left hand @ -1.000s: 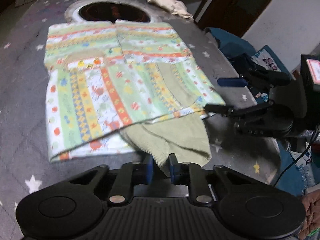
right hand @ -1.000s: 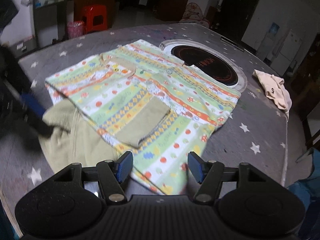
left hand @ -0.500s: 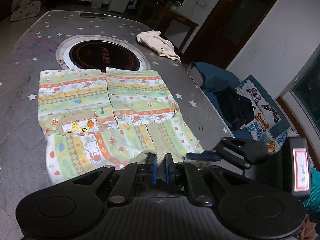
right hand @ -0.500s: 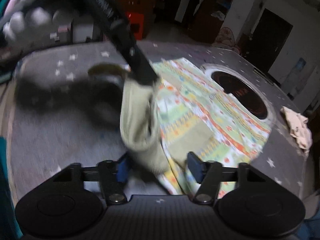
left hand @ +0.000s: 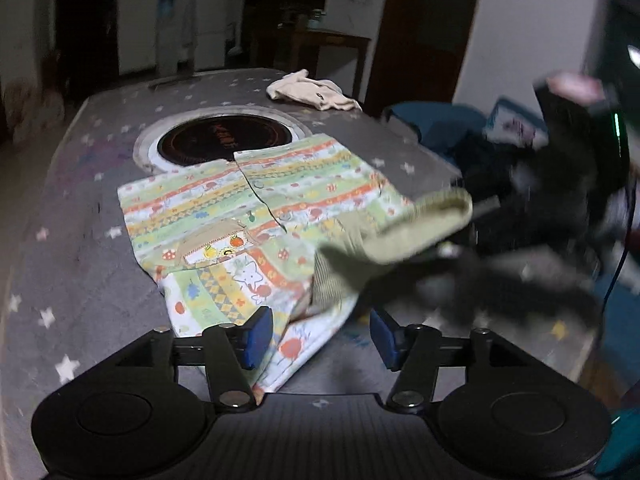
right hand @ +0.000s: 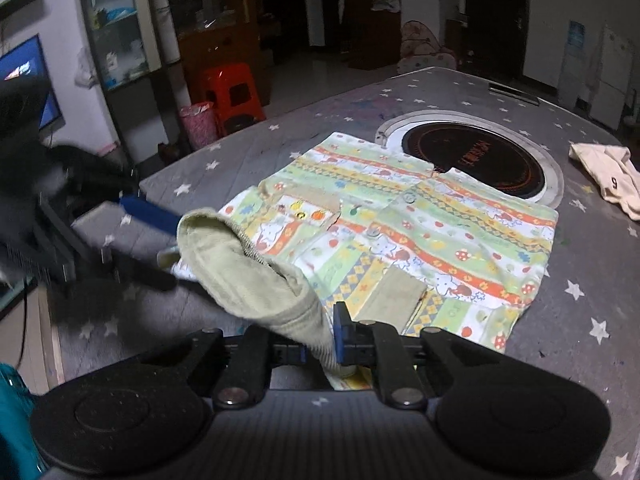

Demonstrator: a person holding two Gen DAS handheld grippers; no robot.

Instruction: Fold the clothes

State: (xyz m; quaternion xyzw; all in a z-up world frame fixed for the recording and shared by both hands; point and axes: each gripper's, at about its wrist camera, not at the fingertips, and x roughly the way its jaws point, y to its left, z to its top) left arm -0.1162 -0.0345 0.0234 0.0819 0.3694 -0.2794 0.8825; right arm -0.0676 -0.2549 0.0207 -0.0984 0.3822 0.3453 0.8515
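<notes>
Olive ribbed cuff [right hand: 256, 280] of the patterned shirt [right hand: 420, 232] hangs lifted at the worktop's [right hand: 592, 300] near edge, clamped in the right gripper [right hand: 320, 340]; the left gripper [left hand: 320, 336] is spread open, empty, just beside it.

Striped shirt [right hand: 404, 236] flat, sleeve [right hand: 256, 276] lifted

Legible markings. A dark numeral, apparently "6" or "9", is printed on the cream garment [right hand: 612, 178] lying at the counter's [right hand: 580, 340] far right. Red lettering on the round black cooktop [right hand: 474, 156] set into the counter is too blurred to read.
</notes>
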